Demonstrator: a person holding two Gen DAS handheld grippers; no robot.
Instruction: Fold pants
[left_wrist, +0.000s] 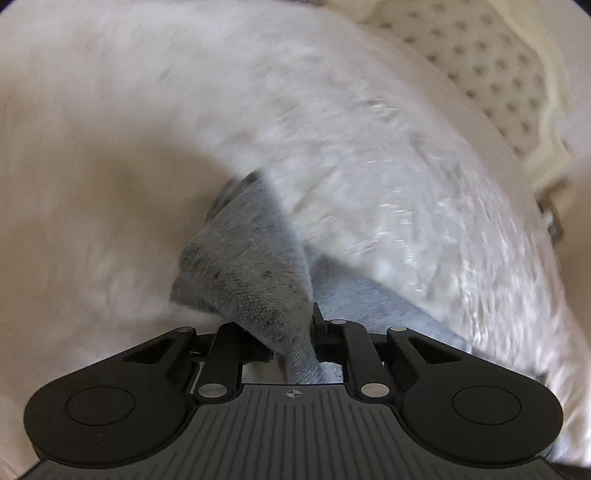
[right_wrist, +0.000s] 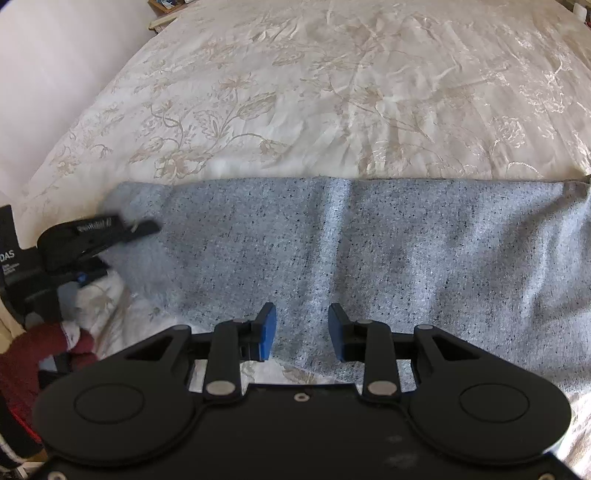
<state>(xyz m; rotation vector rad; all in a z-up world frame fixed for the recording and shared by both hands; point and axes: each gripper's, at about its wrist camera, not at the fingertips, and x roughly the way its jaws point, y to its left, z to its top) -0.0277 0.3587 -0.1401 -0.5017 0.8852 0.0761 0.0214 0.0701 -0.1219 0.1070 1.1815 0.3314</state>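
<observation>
Left tongs (left_wrist: 295, 332) pinch one grey pants (right_wrist: 369, 258) corner – right tongs (right_wrist: 302, 332) agape

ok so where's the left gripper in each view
Left wrist view: the left gripper fills the bottom centre, its fingers closed on a fold of the grey pants.
Right wrist view: it shows from the side at the far left edge, at the left end of the pants.
Shared landmark: the cream floral bedspread, blurred in the left wrist view.
</observation>
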